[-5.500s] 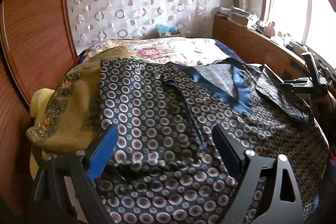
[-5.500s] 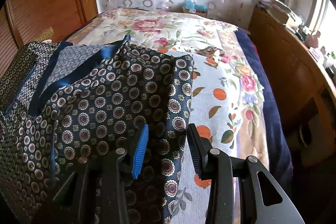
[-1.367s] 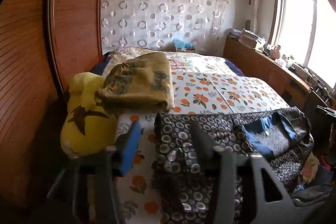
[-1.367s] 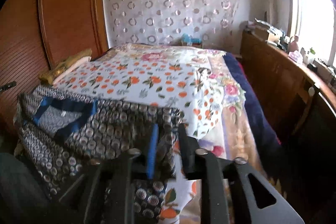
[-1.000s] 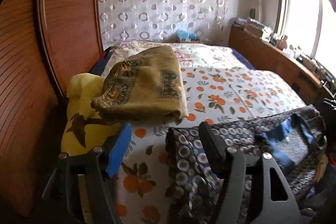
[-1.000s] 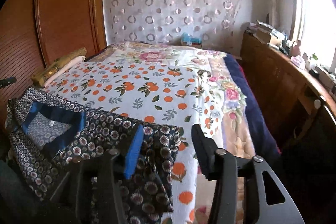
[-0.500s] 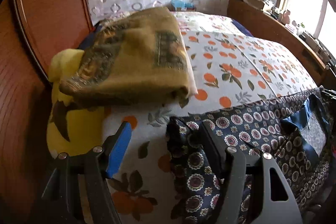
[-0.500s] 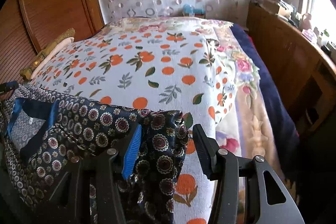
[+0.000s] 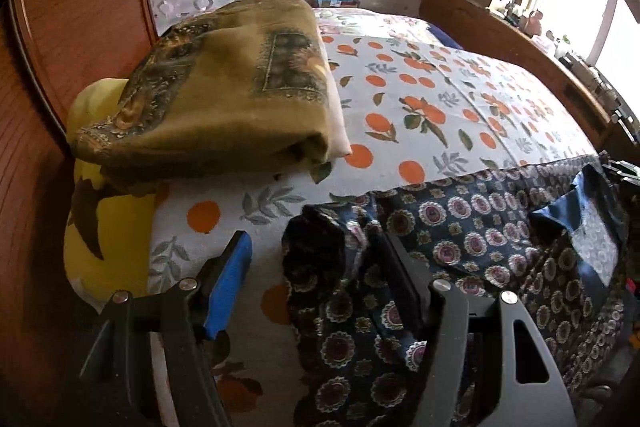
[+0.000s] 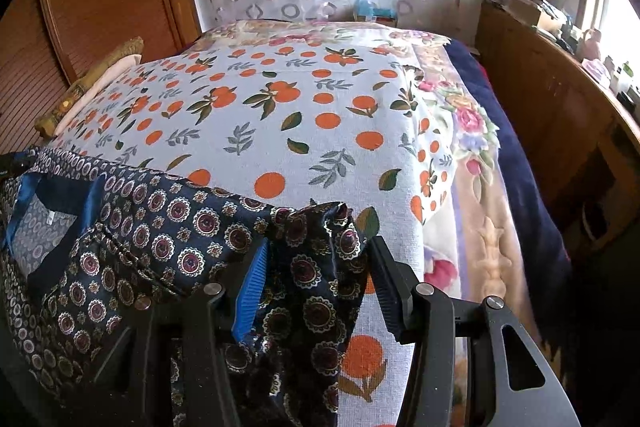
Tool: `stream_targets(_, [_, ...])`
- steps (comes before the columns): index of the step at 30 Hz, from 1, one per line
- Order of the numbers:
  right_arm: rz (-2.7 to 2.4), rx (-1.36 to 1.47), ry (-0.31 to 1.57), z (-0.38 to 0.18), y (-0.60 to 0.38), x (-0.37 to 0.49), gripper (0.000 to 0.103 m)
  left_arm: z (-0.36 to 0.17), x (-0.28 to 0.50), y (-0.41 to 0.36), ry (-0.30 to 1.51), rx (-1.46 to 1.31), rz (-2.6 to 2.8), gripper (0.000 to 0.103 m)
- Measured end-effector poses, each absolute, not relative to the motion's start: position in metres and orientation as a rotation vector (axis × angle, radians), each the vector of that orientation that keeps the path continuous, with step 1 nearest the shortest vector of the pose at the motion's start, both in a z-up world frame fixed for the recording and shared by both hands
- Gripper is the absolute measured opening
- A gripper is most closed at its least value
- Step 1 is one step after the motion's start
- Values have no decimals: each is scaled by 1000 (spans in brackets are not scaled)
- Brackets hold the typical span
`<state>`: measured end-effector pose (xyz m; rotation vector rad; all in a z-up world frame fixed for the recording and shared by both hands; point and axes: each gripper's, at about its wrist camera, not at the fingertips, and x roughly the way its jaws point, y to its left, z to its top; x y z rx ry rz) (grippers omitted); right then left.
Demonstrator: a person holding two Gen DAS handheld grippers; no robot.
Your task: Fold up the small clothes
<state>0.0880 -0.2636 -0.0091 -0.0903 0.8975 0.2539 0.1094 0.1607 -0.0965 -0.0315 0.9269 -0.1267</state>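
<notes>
Left wrist view: your left gripper point(image 9: 316, 279) tilts steeply down at the bed's near edge, jaws spread, gripping nothing — the patterned garment point(image 9: 472, 227) bunches against the right finger only, lying on the orange-print sheet point(image 9: 420, 99). Your right gripper point(image 10: 316, 281) pitches down likewise, jaws apart, a garment corner point(image 10: 316, 247) loose between them — unclamped.

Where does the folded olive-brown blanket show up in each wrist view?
Left wrist: folded olive-brown blanket fills the upper left, on a yellow pillow.
Right wrist: only its edge shows, far left by the wardrobe.
Shared landmark: orange-print sheet.
</notes>
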Motion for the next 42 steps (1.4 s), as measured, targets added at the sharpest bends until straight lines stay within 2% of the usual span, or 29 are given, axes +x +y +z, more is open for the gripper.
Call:
stream_targets(6, [305,-117,917,-7,-260,89,41,-94,112,157,931,-15,-155,50])
stream_targets(7, [310,-119,918,-7,-260,89,38,-94,112,157,928,-19,-160,42])
stream_targets(8, [318,-116,917,-7,-260,89,30,-94,111,157,927,-24,-164,35])
stream_targets(11, [357,-103,918,-6,-259,87,13,-94,108,155,921,-21,-170,23])
stream_targets(15, [367,-119,907,-5,-261,83,10,-89,99,152,898,-24,-177,10])
stream_targets(25, [379,-120,747,36,-261,49,8,-29,59,146,679,-38,-161,7])
stream_targets(33, [403,-187,540,117,-243,8,8,51,47,144,472,-44,-167,6])
stream_targets(42, [376,-209,371,222,-235,18,8,135,89,159,312,-40,-114,6])
